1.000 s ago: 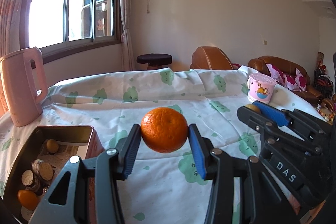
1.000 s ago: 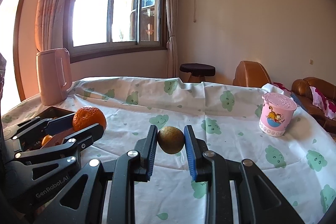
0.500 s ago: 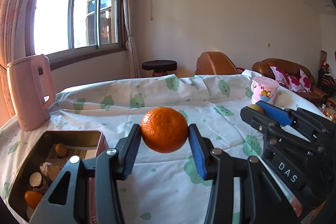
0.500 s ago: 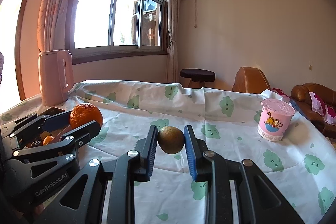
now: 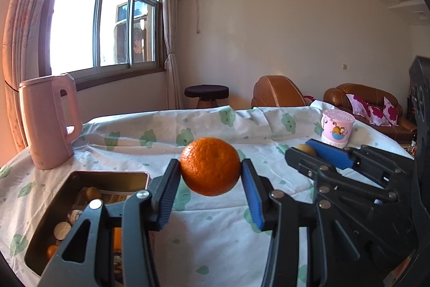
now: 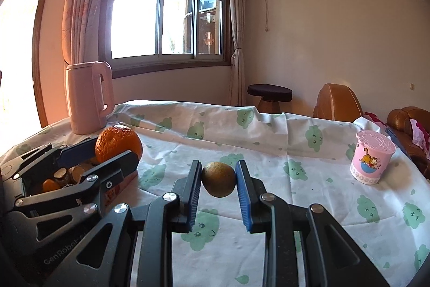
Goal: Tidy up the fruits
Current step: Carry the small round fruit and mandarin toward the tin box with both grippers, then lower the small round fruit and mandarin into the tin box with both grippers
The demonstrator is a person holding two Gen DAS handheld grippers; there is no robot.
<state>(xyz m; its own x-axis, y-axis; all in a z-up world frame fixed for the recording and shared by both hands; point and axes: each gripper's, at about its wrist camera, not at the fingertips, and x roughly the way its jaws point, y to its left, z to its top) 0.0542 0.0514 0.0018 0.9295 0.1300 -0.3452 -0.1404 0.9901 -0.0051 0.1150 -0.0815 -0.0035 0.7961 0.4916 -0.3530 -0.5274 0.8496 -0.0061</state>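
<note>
My left gripper (image 5: 211, 174) is shut on an orange (image 5: 210, 166) and holds it above the table, just right of an open metal tin (image 5: 107, 175). The tin holds several small fruits and round pieces. My right gripper (image 6: 218, 179) is shut on a small brown-green fruit (image 6: 219, 179) and holds it above the cloth. In the right wrist view the left gripper (image 6: 115, 149) with the orange (image 6: 118, 143) sits at the left, over the tin (image 6: 122, 183). In the left wrist view the right gripper (image 5: 309, 149) is at the right.
A pink kettle (image 5: 48, 123) stands at the back left of the table. A pink cartoon cup (image 5: 337, 131) with a lid stands at the back right. A white cloth with green prints (image 5: 215, 233) covers the table. A stool and brown sofas stand behind.
Both grippers have drifted left and a little nearer the tin while keeping their fruits. The tin now shows closer to the left gripper's fingers.
</note>
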